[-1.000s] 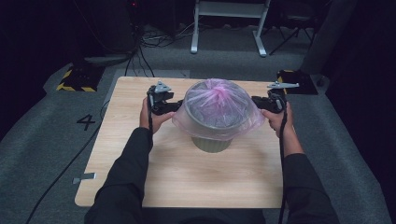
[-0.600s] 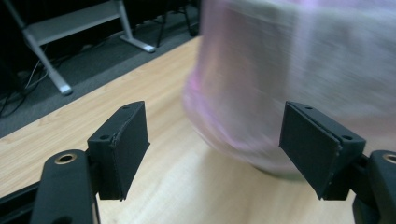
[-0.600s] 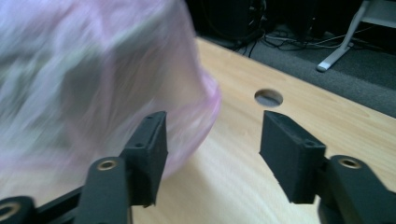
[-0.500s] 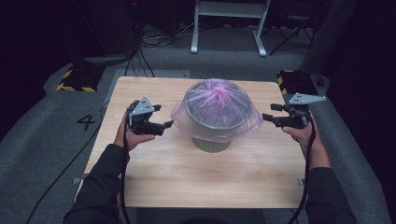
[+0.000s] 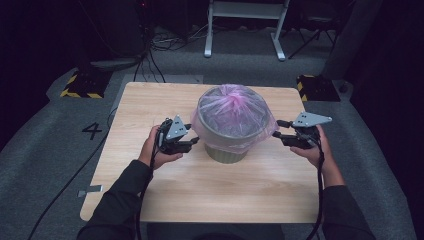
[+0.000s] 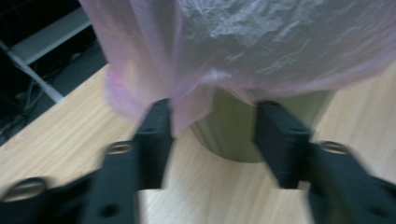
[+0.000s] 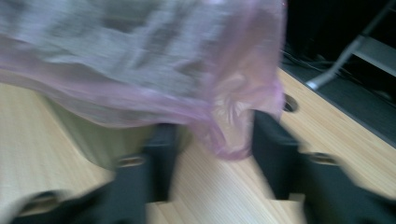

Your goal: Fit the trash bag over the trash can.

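Green bin (image 5: 226, 150) mid-table (image 5: 150, 105), pink bag (image 5: 232, 112) draped over its rim. Left tongs (image 5: 192, 142) and right tongs (image 5: 278, 134), pulled out wide half second ago, now back in at bag's hanging hem, both gaping, gripping nothing. Looks like fresh grab coming to tug liner further down

Table (image 5: 150, 100) evenly lit from above; floor beyond falls to black toward 12 o'clock. Both gripper views motion-blurred, jaws smeared at 6 o'clock. Bag (image 6: 261, 42) shows soft sheen.
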